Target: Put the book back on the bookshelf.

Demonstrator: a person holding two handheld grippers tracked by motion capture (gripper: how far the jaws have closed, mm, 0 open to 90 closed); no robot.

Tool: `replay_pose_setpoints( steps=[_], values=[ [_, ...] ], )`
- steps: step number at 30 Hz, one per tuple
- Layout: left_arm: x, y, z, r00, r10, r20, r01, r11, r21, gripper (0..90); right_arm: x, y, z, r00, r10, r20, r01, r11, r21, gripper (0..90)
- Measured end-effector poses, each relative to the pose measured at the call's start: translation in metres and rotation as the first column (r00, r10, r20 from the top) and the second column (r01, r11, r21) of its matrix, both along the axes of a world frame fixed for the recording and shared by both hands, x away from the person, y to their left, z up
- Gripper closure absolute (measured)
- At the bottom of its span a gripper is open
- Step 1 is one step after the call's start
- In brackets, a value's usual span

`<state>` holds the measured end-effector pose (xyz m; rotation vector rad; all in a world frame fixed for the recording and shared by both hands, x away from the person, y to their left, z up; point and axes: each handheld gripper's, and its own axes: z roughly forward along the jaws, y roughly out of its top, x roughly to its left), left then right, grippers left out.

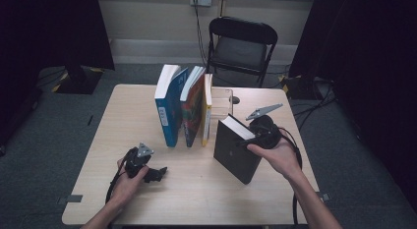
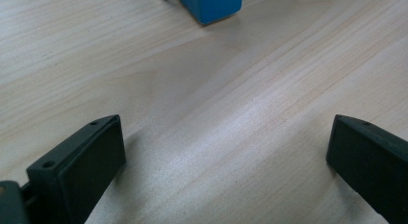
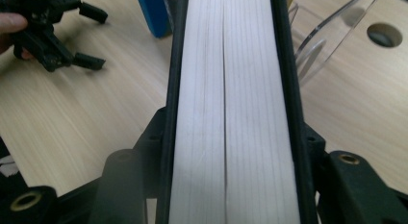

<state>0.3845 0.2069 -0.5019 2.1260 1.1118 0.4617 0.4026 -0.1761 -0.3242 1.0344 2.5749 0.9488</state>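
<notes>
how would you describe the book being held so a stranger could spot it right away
On the wooden table, look right of the row of upright books near the far edge. The black book stands apart, tilted, gripped by the right tongs; it alone has a plain dark cover.

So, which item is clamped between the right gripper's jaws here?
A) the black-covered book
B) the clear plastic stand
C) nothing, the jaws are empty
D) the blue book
A: in the right gripper view the black-covered book fills the gap of the right gripper, its white page edge facing the camera and a jaw against each cover; the high view shows it tilted beside the row of standing books.
</notes>
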Motion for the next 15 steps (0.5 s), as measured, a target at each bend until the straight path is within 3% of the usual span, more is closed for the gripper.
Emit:
replay_pose_setpoints(
  steps=[3,11,15],
  values=[
    [0.0,0.0,0.0,1.0,0.0,0.0,0.0,1.0,0.0,0.0,0.005,0.004,0.002,0.9988,-0.002,-0.048,-0.001,0.9986,-0.054,46.5],
    [0.001,0.0,0.0,1.0,-0.002,0.001,0.002,1.0,-0.002,0.0,0.014,0.012,0.005,0.9913,0.007,-0.131,-0.021,0.9939,-0.108,45.5],
    [0.001,0.0,0.0,1.0,-0.001,-0.002,0.001,1.0,-0.002,0.0,0.018,0.018,0.005,0.983,-0.001,-0.184,-0.032,0.9836,-0.178,45.6]
  ],
)
